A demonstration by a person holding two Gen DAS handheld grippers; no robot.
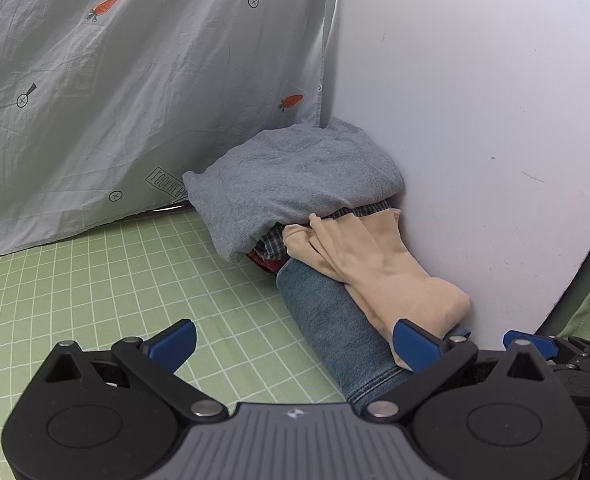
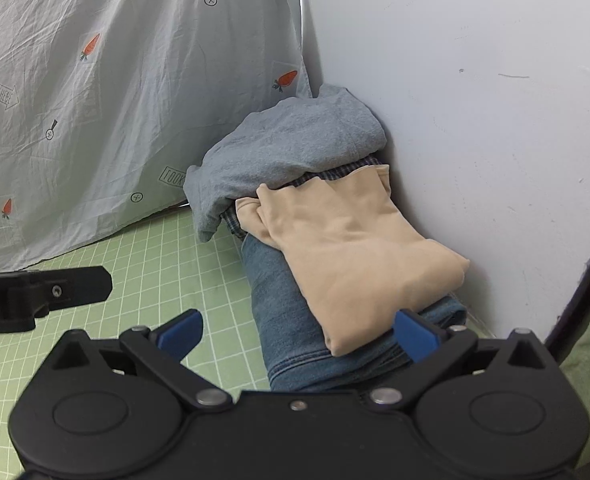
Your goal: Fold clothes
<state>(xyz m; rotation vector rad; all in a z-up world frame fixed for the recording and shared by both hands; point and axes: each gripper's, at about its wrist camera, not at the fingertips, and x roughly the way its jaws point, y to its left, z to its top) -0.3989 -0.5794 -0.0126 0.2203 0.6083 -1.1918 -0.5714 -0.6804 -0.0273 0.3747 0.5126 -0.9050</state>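
Where clothes [image 2: 335, 240] hug wall [image 2: 475, 120] — mat [image 2: 155, 264] lies bare.

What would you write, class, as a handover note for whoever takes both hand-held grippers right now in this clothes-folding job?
Left hand-held gripper: open, holding nothing.
Right hand-held gripper: open, holding nothing.
Clothes: all piled against the white wall on the green grid mat. The folded beige garment lies on the folded jeans; behind them a grey top lies over a plaid piece.
Done: beige garment and jeans look folded and stacked.
Left: the grey top and plaid piece look loosely heaped and may need folding; no garment lies on the open mat.
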